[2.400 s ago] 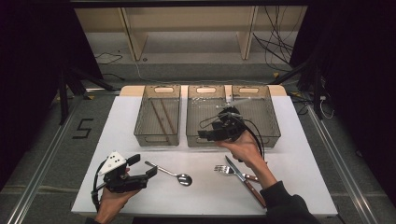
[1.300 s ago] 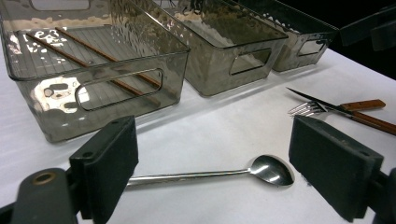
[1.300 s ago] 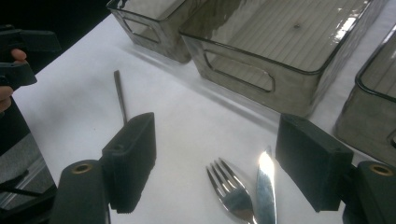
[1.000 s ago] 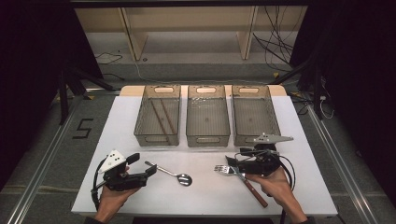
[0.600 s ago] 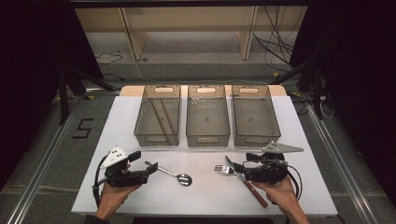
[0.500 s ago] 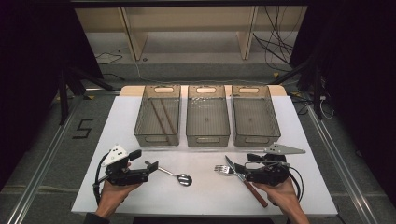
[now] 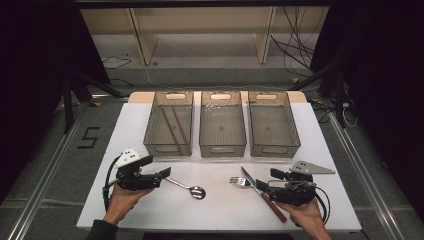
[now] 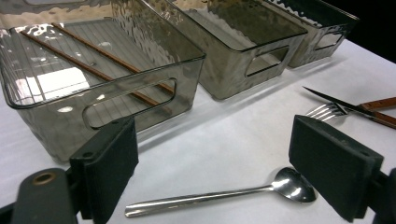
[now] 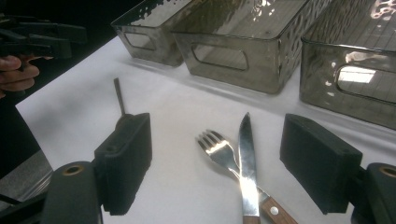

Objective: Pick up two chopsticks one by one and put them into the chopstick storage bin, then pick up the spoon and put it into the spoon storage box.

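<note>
Two grippers, left gripper [image 7: 165,174] and right gripper [image 7: 262,187], jaws spread, empty. Spoon [image 8: 219,196] near-left: thin, stiff, slippery steel; probably pinch mid-handle.

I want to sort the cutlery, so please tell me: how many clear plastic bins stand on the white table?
3 smoky clear plastic bins, side by side at the table's far side: the left bin holding two brown chopsticks, the middle bin and the right bin. None seems hidden.
</note>
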Demonstrator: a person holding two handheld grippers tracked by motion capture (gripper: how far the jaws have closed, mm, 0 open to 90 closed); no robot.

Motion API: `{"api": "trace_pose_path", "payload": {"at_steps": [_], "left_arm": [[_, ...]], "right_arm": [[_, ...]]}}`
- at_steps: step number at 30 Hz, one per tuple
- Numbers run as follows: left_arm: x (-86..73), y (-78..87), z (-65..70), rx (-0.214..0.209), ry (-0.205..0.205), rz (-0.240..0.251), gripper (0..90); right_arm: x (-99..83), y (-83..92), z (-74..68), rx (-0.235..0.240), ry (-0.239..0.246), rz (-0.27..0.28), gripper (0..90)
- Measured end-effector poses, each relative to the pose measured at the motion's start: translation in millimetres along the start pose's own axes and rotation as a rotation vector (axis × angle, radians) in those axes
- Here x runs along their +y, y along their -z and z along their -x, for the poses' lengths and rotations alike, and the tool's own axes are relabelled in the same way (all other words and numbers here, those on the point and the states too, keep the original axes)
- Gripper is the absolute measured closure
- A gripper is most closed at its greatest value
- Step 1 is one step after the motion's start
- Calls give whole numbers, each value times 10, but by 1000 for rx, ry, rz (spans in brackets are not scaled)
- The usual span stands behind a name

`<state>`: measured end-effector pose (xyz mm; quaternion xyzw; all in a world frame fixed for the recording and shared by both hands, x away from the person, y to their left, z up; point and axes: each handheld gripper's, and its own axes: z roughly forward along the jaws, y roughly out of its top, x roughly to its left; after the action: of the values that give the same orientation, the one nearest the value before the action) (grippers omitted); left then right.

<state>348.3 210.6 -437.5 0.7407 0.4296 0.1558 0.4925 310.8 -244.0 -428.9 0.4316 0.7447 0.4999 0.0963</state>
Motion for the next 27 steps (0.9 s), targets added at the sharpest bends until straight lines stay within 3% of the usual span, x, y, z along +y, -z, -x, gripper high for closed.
{"api": "trace_pose_path", "payload": {"at_steps": [11, 17, 19, 21, 24, 27], "left_arm": [[85, -140, -2, -3, -14, -53, 159], [128, -230, -1, -1, -54, -91, 202], [144, -258, -2, 6, -65, -104, 277], [155, -289, -5, 30, -78, -125, 410], [150, -354, -38, 31, -86, -153, 611], [132, -425, -64, 30, -92, -199, 740]], "right_arm": [[-76, 59, -32, -10, 0, -1, 253], [-97, 69, -25, -9, 2, 0, 252], [-103, 65, -23, -8, 1, -2, 252], [-107, 63, -28, -9, 3, -7, 252], [-107, 59, -39, -4, 9, -9, 253], [-107, 52, -44, -6, 12, -13, 255]]}}
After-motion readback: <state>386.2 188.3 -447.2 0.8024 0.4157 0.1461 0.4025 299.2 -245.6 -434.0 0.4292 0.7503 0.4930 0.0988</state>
